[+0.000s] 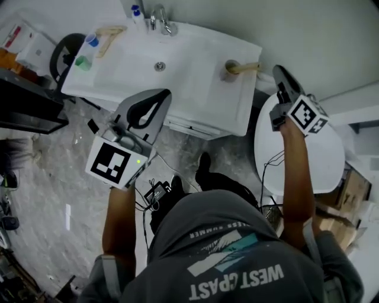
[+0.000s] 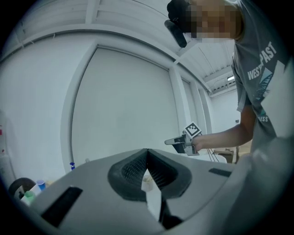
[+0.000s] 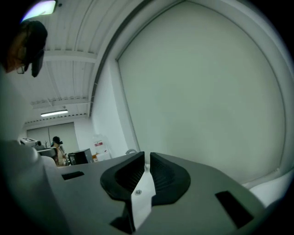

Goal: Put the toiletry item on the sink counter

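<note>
The white sink counter point(image 1: 207, 100) runs across the top of the head view. On its right part stands a tan cup point(image 1: 231, 71) with a light handle sticking out of it. At its left end are a blue cup point(image 1: 92, 40), a green cup point(image 1: 83, 61) and a wooden brush point(image 1: 109, 34). My left gripper point(image 1: 161, 94) hangs over the counter's front edge, shut and empty, with its tips meeting point(image 2: 147, 151). My right gripper point(image 1: 278, 71) is held right of the counter, near the tan cup. A thin slit shows between its jaws point(image 3: 147, 156), and nothing is in it.
A faucet point(image 1: 161, 19) and a blue-capped bottle point(image 1: 137, 13) stand at the counter's back. A white rounded fixture point(image 1: 323, 154) sits under my right arm. Cables and a black box point(image 1: 157, 192) lie on the marbled floor. A black stool point(image 1: 62, 54) is left of the counter.
</note>
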Motion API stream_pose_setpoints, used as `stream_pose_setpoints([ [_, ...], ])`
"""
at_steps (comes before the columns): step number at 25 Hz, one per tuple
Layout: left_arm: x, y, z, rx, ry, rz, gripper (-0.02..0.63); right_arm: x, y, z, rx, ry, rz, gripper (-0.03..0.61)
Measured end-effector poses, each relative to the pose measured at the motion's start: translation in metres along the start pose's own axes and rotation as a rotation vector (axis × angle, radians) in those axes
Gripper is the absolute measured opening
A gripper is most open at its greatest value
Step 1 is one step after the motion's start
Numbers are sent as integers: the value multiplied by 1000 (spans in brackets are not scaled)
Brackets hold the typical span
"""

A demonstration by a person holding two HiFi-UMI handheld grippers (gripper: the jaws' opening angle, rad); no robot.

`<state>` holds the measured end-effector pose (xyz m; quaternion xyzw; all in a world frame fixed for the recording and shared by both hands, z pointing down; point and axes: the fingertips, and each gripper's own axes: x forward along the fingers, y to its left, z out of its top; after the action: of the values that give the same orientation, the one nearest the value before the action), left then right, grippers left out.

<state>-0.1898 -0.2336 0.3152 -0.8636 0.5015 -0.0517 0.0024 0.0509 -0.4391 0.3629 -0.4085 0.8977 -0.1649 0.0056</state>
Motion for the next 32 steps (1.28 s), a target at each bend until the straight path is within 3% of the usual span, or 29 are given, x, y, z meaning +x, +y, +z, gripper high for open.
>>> stream_pose_setpoints([
  [5, -25, -19, 20, 7, -55, -43, 2, -43, 101, 19, -206, 0, 135, 40],
  [10, -46, -40, 38, 19, -98, -86, 2, -81, 174, 24, -359, 21, 207, 37],
  [20, -79, -87, 62, 59, -138, -177, 2, -153, 255, 19, -474, 41, 229, 31],
  [32, -105, -136, 83, 116, -178, -281, 2, -219, 299, 15, -525, 34, 172, 30],
])
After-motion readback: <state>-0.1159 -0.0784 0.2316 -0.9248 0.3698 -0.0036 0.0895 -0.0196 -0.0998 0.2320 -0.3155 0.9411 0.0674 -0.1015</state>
